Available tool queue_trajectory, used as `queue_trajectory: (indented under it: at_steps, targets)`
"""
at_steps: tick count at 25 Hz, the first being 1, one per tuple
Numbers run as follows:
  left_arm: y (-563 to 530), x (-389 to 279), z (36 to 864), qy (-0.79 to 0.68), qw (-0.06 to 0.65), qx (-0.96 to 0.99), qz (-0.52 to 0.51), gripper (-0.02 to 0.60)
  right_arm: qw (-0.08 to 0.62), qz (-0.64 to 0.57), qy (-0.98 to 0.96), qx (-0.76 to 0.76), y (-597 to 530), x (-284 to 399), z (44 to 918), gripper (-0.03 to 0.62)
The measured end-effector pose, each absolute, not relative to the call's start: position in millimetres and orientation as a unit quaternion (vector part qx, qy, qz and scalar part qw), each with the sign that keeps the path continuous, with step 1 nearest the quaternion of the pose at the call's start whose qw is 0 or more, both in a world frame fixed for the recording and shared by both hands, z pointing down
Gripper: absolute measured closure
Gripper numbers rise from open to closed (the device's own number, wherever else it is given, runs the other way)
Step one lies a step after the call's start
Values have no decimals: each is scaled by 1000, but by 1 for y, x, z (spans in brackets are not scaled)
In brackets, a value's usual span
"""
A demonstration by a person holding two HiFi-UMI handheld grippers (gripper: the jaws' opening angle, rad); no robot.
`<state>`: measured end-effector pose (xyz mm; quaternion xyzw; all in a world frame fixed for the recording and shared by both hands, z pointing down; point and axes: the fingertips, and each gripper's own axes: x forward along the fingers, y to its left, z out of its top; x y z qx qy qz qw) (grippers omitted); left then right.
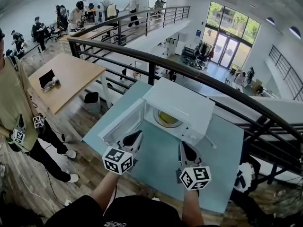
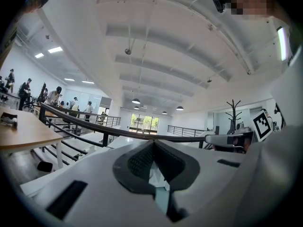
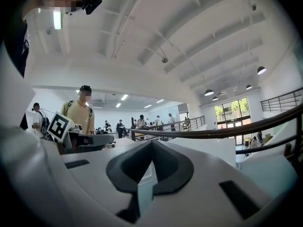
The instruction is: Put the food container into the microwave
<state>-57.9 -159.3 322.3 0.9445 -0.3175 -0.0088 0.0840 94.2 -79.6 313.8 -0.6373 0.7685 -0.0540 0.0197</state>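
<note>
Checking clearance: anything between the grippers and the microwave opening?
Nothing visible. The microwave has its door swung open to the left. The left gripper and right gripper face the opening. A yellowish round thing lies inside.

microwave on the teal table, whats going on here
A person holds a left tool and a right tool just in front of the white microwave on the teal table. Its door is open, and a yellowish item, likely the food container, sits inside. Both tools have their jaws together and carry nothing.

Open-plan office mezzanine: black railing (image 1: 189, 74), wooden desk (image 1: 71, 72), people at workstations (image 1: 75, 17), glass entrance doors (image 1: 228, 47) below.
</note>
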Motion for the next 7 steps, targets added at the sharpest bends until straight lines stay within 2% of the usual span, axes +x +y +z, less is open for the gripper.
queue_trajectory:
  at_steps: [7]
  targets:
    - [-170,-68,322,-320,80,944,-13,574,10,-50,770,-636,-90,83,317,589]
